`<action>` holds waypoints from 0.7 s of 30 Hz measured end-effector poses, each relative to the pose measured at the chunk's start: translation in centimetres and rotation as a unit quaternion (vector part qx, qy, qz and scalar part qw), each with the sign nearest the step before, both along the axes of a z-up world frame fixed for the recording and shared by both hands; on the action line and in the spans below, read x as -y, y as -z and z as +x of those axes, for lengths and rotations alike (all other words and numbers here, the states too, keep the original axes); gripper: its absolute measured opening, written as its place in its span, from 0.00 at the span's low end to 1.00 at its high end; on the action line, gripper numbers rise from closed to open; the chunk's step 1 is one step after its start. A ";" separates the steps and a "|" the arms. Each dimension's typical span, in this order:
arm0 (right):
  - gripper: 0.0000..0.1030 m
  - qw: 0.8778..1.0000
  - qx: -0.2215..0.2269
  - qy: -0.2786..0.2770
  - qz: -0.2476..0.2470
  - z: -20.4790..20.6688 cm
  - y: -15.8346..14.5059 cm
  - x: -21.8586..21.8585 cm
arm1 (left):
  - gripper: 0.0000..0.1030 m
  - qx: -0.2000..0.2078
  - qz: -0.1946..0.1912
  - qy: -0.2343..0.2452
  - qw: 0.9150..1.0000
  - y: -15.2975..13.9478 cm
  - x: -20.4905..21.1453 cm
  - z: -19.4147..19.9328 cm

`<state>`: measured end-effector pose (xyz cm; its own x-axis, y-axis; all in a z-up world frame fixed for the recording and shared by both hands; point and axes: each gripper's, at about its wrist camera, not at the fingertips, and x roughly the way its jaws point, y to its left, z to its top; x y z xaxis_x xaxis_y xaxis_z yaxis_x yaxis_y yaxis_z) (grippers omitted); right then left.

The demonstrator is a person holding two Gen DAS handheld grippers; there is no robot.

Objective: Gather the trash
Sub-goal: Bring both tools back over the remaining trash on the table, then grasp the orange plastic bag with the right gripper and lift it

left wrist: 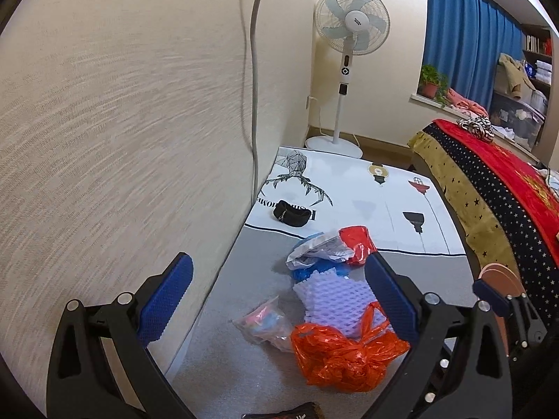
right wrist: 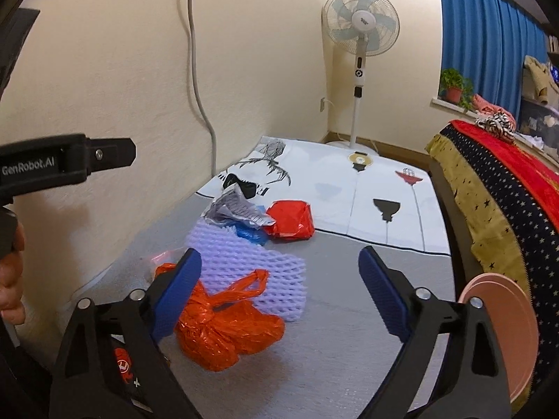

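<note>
Trash lies in a loose pile on the grey floor mat: an orange plastic bag, a purple foam net, a red wrapper, a crumpled silver wrapper and a small clear bag. My left gripper hangs open above the pile, nothing between its blue pads. My right gripper is open too, with the orange bag just below its left finger. A pink bin stands at the right.
The wall runs close along the left, with a cable down it. A bed with a starred red cover borders the right. A standing fan and a black pouch are farther back. A black packet lies nearest me.
</note>
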<state>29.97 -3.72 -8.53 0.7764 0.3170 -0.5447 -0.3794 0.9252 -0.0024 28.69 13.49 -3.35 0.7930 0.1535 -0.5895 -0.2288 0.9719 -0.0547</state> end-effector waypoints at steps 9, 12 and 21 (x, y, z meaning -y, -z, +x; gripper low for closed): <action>0.85 1.000 -0.003 -0.025 0.003 0.3 1.3 -1.8 | 0.93 -0.001 0.010 -0.014 1.000 0.1 -0.4 0.5; 0.84 1.000 0.009 -0.023 0.004 0.3 1.8 -2.4 | 0.93 0.001 0.008 -0.023 1.000 0.0 -0.9 0.6; 0.65 0.998 -0.026 -0.058 -0.012 1.1 5.0 -4.3 | 0.93 0.001 0.001 -0.033 0.999 0.1 -1.9 0.7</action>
